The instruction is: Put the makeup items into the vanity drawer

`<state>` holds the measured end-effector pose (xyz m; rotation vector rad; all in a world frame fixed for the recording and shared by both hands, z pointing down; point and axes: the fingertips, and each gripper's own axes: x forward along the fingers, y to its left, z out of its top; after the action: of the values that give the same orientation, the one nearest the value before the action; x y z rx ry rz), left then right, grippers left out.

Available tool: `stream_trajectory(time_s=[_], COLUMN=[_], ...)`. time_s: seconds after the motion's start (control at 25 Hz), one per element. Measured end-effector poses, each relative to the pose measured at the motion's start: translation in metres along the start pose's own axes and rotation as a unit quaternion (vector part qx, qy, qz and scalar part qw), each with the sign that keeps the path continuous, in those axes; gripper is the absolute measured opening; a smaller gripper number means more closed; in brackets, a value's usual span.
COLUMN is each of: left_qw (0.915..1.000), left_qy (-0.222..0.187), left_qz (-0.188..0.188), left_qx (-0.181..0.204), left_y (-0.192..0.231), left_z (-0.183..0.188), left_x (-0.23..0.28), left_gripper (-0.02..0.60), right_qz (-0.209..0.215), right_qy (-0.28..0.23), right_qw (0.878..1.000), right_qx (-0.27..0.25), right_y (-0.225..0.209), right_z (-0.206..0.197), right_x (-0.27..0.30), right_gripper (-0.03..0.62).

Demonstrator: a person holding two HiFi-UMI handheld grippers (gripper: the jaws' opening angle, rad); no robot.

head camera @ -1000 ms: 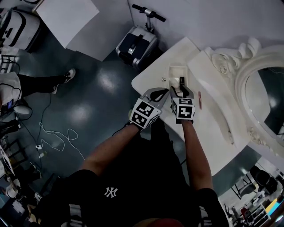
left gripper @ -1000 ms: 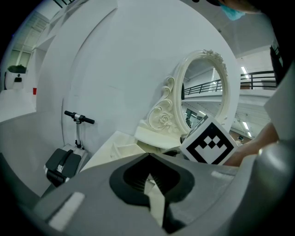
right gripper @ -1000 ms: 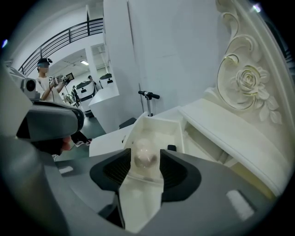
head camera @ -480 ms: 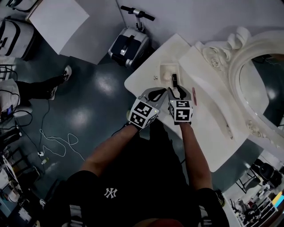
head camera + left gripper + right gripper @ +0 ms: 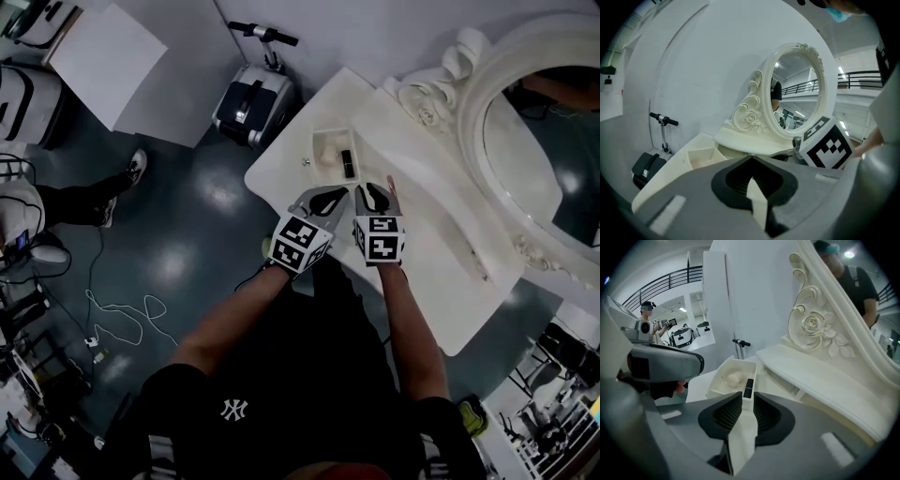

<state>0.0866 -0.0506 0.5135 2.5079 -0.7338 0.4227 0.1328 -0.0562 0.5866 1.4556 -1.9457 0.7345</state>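
The white vanity's drawer [image 5: 317, 141] stands open on the tabletop's left end. Inside it lie a black lipstick [image 5: 347, 164] and a pale round puff [image 5: 328, 156]. In the right gripper view the lipstick [image 5: 749, 387] lies just past my jaw tips, along the right wall of the drawer [image 5: 717, 380]. My right gripper [image 5: 375, 195] is shut and empty, a little short of the drawer. My left gripper [image 5: 330, 199] is beside it, also shut and empty. A thin pink stick [image 5: 392, 187] lies on the table by the right gripper's tip.
An ornate oval mirror [image 5: 544, 122] rises behind the vanity's raised shelf [image 5: 441, 187]. A scooter and a dark case [image 5: 246, 98] stand on the floor left of the table. A person's leg [image 5: 84, 183] and a cable [image 5: 122, 305] are farther left.
The black lipstick, at the right gripper's tip a second ago, now lies in the drawer. Both grippers have drawn back slightly from the drawer. The head view has shifted.
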Motion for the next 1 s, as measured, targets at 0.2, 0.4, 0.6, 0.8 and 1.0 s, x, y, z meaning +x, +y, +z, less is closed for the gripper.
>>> stream_trajectory(time_s=[0.2, 0.4, 0.6, 0.8, 1.0], left_qw=[1.0, 0.9999, 0.9997, 0.9996, 0.9994], left_qy=[0.002, 0.008, 0.015, 0.022, 0.03], left_qz=[-0.007, -0.014, -0.018, -0.018, -0.015], left_qx=[0.003, -0.001, -0.003, -0.004, -0.009], left_y=[-0.018, -0.031, -0.044, -0.05, -0.051], left_z=[-0.002, -0.008, -0.014, -0.02, -0.026], left_x=[0.01, 0.025, 0.041, 0.058, 0.069], left_gripper=[0.0, 0.0, 0.0, 0.0, 0.0], right_qz=[-0.007, -0.016, -0.025, -0.036, -0.042], right_qy=[-0.003, -0.01, -0.002, 0.013, 0.035], right_qw=[1.0, 1.0, 1.0, 0.999, 0.998], right_qx=[0.001, 0.005, 0.01, 0.002, -0.008], right_y=[-0.014, -0.03, -0.053, -0.072, -0.085], right_z=[-0.008, -0.019, -0.038, -0.053, -0.069], right_x=[-0.014, -0.028, -0.033, -0.032, -0.026], right_gripper=[0.095, 0.048, 0.026, 0.031, 0.063])
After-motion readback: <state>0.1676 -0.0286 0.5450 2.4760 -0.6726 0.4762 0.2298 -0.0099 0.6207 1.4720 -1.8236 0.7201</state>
